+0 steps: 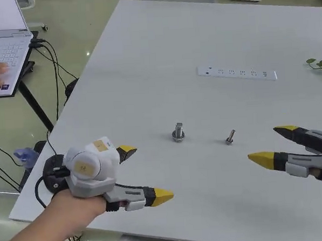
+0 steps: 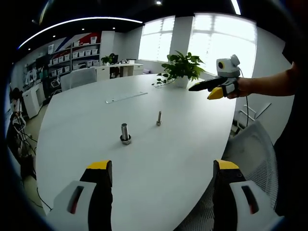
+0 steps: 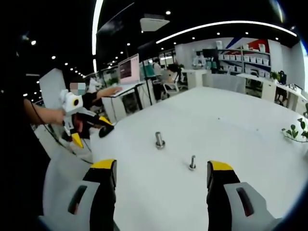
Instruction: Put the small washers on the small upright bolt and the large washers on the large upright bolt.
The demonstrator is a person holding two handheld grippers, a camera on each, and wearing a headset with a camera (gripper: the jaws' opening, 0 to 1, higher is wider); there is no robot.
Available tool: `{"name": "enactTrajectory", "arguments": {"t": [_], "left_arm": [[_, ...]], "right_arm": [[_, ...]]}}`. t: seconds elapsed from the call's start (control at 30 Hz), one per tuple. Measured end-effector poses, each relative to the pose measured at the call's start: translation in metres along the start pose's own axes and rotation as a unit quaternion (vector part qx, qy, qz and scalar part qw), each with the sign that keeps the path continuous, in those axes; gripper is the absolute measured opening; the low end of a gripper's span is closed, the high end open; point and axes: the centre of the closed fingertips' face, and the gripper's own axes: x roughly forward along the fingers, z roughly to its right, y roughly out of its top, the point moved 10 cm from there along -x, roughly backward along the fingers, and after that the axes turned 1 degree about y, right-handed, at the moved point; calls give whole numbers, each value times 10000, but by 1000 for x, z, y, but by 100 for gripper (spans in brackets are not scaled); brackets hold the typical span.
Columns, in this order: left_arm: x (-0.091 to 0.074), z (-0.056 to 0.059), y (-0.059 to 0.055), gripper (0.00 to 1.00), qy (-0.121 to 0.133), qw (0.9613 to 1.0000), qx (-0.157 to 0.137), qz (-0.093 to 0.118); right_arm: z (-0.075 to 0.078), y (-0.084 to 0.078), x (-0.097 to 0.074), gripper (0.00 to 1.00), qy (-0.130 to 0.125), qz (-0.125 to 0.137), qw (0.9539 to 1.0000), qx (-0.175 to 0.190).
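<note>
Two bolts stand upright near the middle of the white table (image 1: 147, 62). The large bolt (image 1: 178, 132) (image 2: 125, 134) (image 3: 159, 140) has a wider ring at its foot; the thinner small bolt (image 1: 230, 137) (image 2: 159, 118) (image 3: 192, 162) is to its right. My left gripper (image 1: 145, 172) (image 2: 162, 166) (image 3: 89, 132) hovers open at the near left table edge, nothing between its yellow tips. My right gripper (image 1: 271, 143) (image 3: 162, 166) (image 2: 211, 89) is open too, held above the table right of the small bolt.
A white power strip (image 1: 237, 73) lies farther back on the table. A potted plant (image 1: 321, 63) (image 2: 180, 67) stands at the far right edge. Left of the table, a hand rests on a laptop (image 1: 3, 48), with cables (image 1: 50, 61) below. A chair (image 2: 252, 144) stands by the near edge.
</note>
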Motion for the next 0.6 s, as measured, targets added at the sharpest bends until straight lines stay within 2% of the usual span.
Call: {"name": "enactTrajectory", "arguments": {"t": [0.1,0.2,0.43,0.6], "left_arm": [[-1,0,0,87,-10,10000,-68,72],[-1,3,0,88,-36,9998,-128,121],[-3,8,-4,89,-35,9998,-162,116],[-5,9,-7,89,-40,9997,-202,120]], "right_arm": [[-5,-6,-6,82,-27,24,9999,-104],[-11,-14,-12,86,-23,2,10000,-35],[-24,-31,-22,93,7,116,9999,70],[-30,-35,-24,97,12,109,9999,-4]]}}
